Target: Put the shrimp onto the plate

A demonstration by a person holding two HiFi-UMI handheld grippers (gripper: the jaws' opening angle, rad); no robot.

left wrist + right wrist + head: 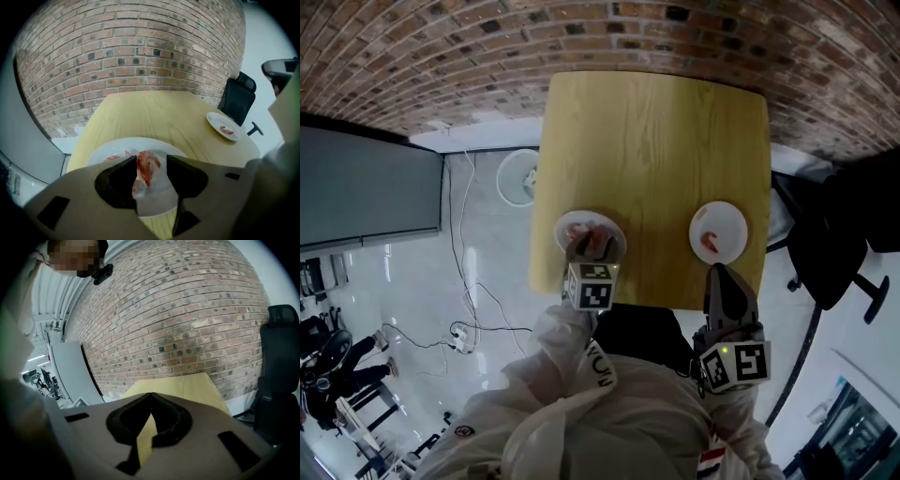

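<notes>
Pink shrimp [147,168] stands upright between the jaws of the left hand-held gripper [151,156]. The jaws are set wide and look to be pinching it across the body; contact on the right pad is hard to confirm.

Handling guess: light, soft, wet and slippery, and it will squash or slide out if squeezed hard. Best hold is across the thick curled middle, not the thin tail.

Pose: white sleeve [572,347] is bent forward, with the left hand-held gripper tipped down just over the near plate [154,143] at the worktop's near left edge. A few red scraps lie on that plate.

Right hand-held gripper [151,395] has its jaws pressed together with nothing between them. It is held at the near right edge, pointing toward the far plate [214,121] but short of it.

That plate is well apart from the near one and carries a second shrimp [227,131], so it is probably the target.

Wood worktop [154,112] between the plates is bare. Beyond it are a black chair [239,98] and a brick wall [131,56].
</notes>
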